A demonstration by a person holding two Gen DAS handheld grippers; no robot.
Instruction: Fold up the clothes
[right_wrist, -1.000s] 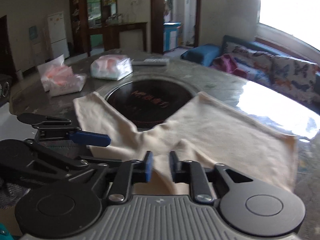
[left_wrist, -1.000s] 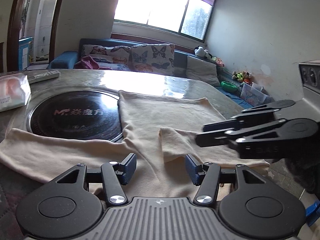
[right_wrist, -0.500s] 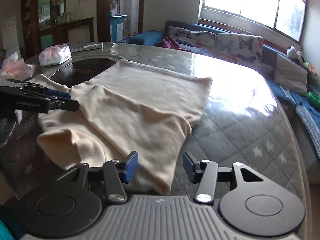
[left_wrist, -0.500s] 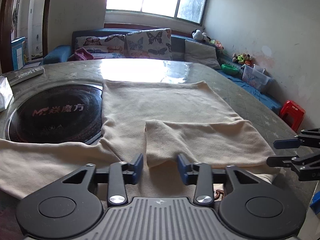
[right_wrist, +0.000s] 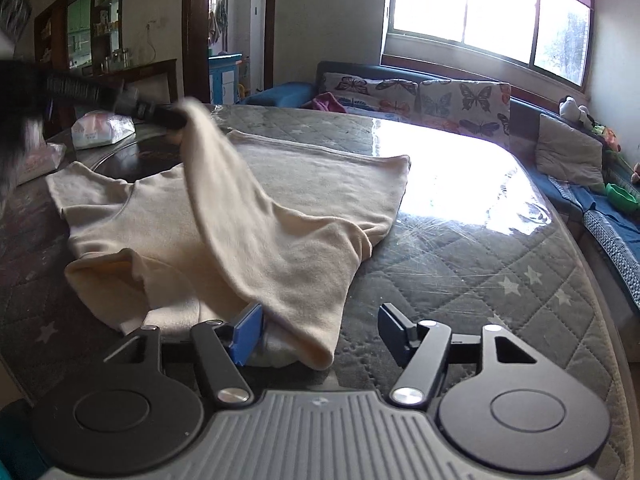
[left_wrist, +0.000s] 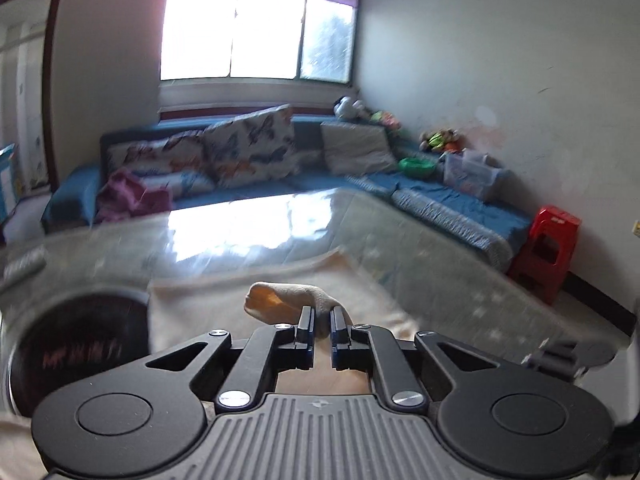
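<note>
A cream long-sleeved garment (right_wrist: 304,184) lies spread on the table (right_wrist: 460,264). My left gripper (left_wrist: 322,316) is shut on a bunched fold of its sleeve (left_wrist: 280,300) and holds it raised above the table. In the right wrist view the left gripper (right_wrist: 160,114) is at the upper left, and the sleeve hangs from it in a taut sheet down to the near hem. My right gripper (right_wrist: 320,330) sits low at the garment's near edge, its jaws opening. A corner of cloth (right_wrist: 316,348) lies between them beside the left pad (right_wrist: 248,332), and neither pad presses on it.
A round black cooktop (left_wrist: 72,344) is set into the table left of the garment. Plastic-wrapped packs (right_wrist: 102,128) sit at the far left edge. A blue sofa with butterfly cushions (right_wrist: 424,96) runs behind the table. A red stool (left_wrist: 548,248) stands on the floor at the right.
The left gripper shut on the folded sleeve and lifted it up and forward. The right gripper let go of the cloth, opened wide, and swung to the garment's near right edge.
</note>
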